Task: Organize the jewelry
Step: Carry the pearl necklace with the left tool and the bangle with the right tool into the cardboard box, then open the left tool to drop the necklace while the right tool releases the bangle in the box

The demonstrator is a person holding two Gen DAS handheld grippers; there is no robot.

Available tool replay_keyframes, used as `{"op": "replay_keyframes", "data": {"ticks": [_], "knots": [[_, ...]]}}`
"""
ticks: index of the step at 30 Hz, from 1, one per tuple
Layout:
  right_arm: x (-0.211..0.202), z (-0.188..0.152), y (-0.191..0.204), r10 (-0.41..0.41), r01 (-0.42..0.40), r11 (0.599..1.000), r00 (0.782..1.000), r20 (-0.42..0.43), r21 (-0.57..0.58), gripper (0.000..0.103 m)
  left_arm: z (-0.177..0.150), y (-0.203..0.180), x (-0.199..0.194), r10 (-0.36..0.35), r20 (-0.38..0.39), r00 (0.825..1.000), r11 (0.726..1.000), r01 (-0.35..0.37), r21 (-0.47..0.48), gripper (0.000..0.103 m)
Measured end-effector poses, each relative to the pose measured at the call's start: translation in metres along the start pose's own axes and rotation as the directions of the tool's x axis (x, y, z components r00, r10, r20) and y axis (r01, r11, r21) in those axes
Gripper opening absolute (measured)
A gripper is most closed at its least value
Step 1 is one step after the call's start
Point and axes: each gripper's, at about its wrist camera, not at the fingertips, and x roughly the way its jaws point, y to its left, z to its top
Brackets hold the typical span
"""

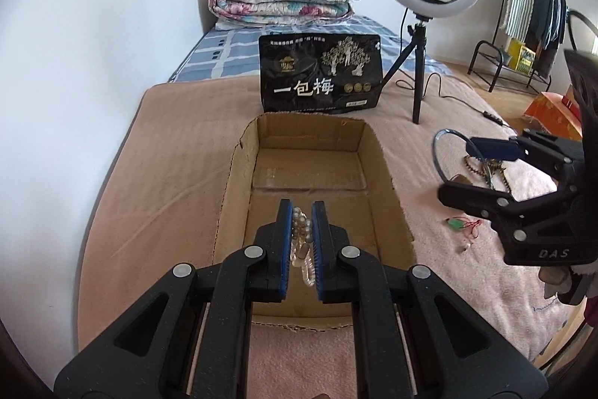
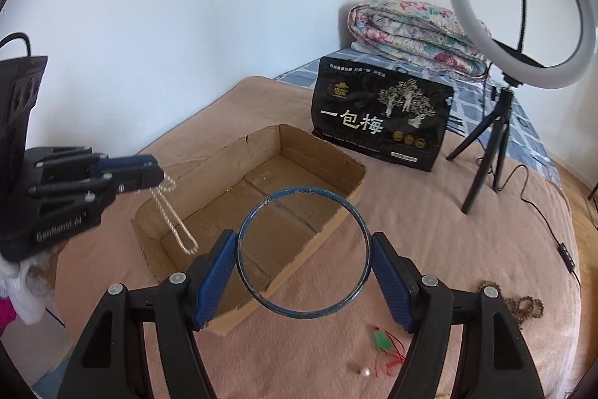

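**Both grippers loaded at the cardboard box**

Nearest to my left camera, my left gripper (image 1: 302, 230) has its ribbed blue pads pressed in on a pearl bead strand (image 1: 301, 242). From the right view the strand (image 2: 175, 215) hangs as a long loop from the tips, its lower end inside the near-left corner of the cardboard box (image 2: 209, 171), close to the wall.

My right gripper (image 2: 303, 260) is spread wide, with a thin blue bangle (image 2: 368, 249) braced across the gap, each pad touching one side of the hoop. Its paint is chipped along the rim. The bangle sits over the box's right wall and the blanket (image 2: 467, 249) beside it.

Box: shallow, open-topped, corrugated, with torn upper edges and a taped floor. The floor beyond the strand is bare.

Blanket: pink, fuzzy, soft. On it, right of the box, lie a green pendant on red cord (image 2: 383, 341), a loose white pearl (image 2: 365, 373) and a brown bead string (image 2: 527, 309), all apart from each other.

Behind the box stands a black snack bag (image 2: 381, 114), and right of it a ring light (image 2: 521, 2) on a tripod, its cable trailing over the blanket.
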Motion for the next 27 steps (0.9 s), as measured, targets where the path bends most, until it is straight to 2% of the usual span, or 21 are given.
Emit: {"op": "replay_keyframes", "data": {"ticks": [11, 19, 21, 24, 26, 27], "knots": [[0.054, 0.012, 0.013, 0.018, -0.018, 1.0, 0.999, -0.047, -0.011, 0.074, -0.011, 0.003, 0.025, 0.035, -0.041, 0.999, 0.999, -0.035, 0.002, 0.008], [0.068, 0.015, 0.01, 0.023, -0.023, 1.0, 0.998, -0.066, 0.001, 0.074, -0.018, 0.008, 0.033, 0.052, -0.062, 0.997, 0.999, -0.052, -0.002, 0.008], [0.068, 0.015, 0.01, 0.013, -0.013, 1.0, 0.998, -0.059, 0.004, 0.077, -0.019, 0.01, 0.033, 0.046, -0.067, 0.997, 0.999, -0.046, -0.004, 0.008], [0.065, 0.017, 0.009, 0.012, -0.011, 1.0, 0.999, -0.043, 0.009, 0.087, -0.018, 0.012, 0.033, 0.045, -0.08, 0.996, 0.999, -0.046, -0.013, 0.009], [0.062, 0.018, 0.01, 0.009, -0.009, 1.0, 0.999, -0.035, 0.004, 0.088, -0.018, 0.012, 0.033, 0.049, -0.083, 0.995, 0.999, -0.05, -0.012, 0.016], [0.061, 0.019, 0.01, 0.007, -0.007, 1.0, 0.999, -0.032, 0.003, 0.088, -0.018, 0.013, 0.031, 0.055, -0.079, 0.995, 0.998, -0.056, -0.01, 0.029]]}}
